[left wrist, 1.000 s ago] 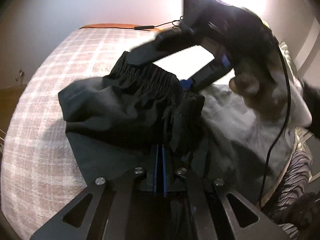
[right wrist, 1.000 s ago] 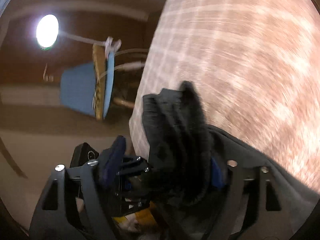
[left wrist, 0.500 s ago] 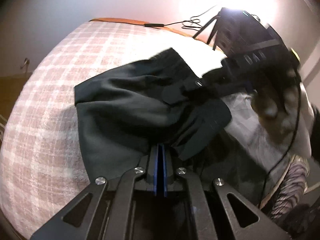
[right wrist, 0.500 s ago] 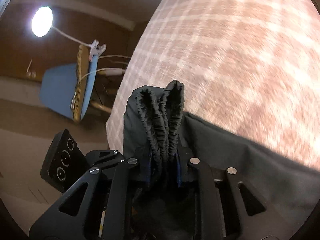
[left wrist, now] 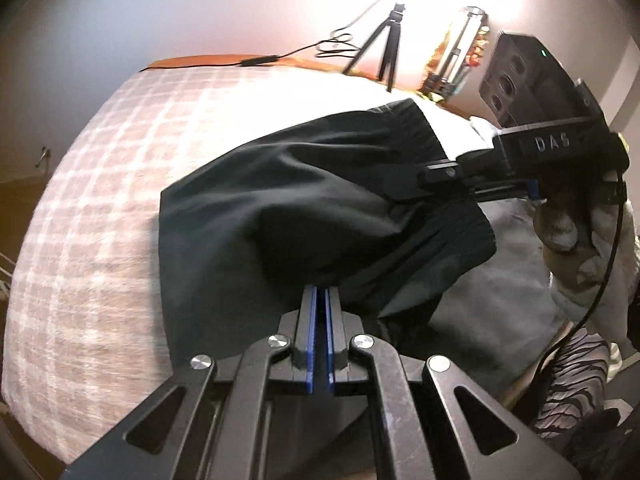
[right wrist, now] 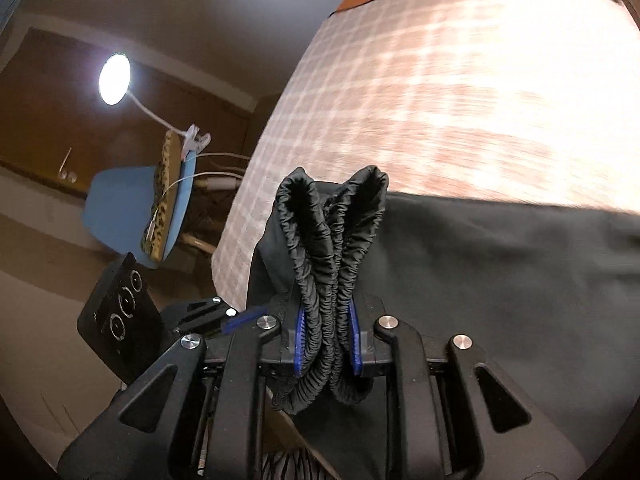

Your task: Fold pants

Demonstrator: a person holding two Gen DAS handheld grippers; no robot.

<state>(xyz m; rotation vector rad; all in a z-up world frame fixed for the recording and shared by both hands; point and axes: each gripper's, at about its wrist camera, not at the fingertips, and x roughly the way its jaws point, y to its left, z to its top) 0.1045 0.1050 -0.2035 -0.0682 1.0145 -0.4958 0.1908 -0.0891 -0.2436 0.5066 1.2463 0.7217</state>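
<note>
Black pants [left wrist: 288,208] lie bunched on the plaid bed [left wrist: 100,200], near its near edge, partly lifted between both tools. Elastic waistband [right wrist: 332,248] is doubled into two loops. Right tongs [right wrist: 326,340] have just been closing and now clamp that doubled waistband between the blue pads [right wrist: 301,336]; a second ago they stood wide around the cloth. Left tongs [left wrist: 319,300] are together, pinching a fold of pant fabric, unchanged. The heap has since spread wider across the bed. Judgement: both ends secured, so the garment can be drawn taut and laid flat for the first fold. Tripod [left wrist: 384,52] stands beyond the far edge.
</note>
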